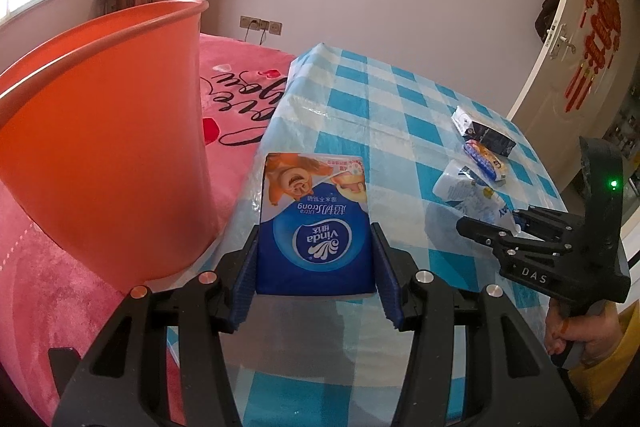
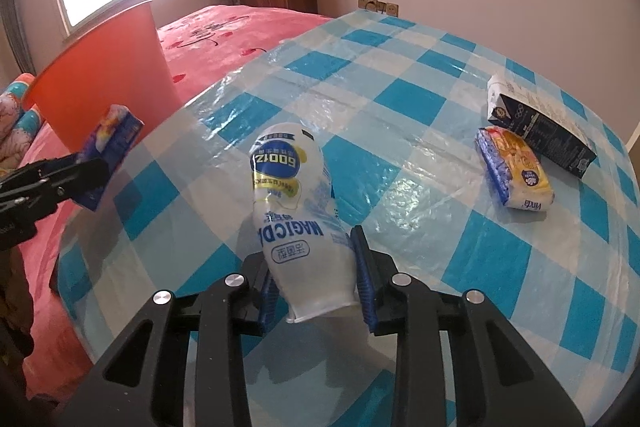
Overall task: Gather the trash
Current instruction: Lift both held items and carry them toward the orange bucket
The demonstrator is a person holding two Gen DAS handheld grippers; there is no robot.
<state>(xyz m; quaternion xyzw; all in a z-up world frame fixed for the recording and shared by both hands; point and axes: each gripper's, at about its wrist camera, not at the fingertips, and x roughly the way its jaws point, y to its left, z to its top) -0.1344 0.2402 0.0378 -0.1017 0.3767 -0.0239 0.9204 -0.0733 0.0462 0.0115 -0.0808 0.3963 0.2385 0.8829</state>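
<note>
2 grippers point(image 1: 316, 259) point(image 2: 316, 275), both gripping trash

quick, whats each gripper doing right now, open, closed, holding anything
Left gripper: closed on the blue Vinda tissue pack, beside the orange bin.
Right gripper: closed on the white plastic bag, above the checkered table.

We see the bin point(image 1: 104, 131) left of the table point(image 1: 384, 95), bed point(image 1: 236, 67) behind, carton point(image 2: 540, 125) far right touching a tissue pack point(image 2: 514, 167).
</note>
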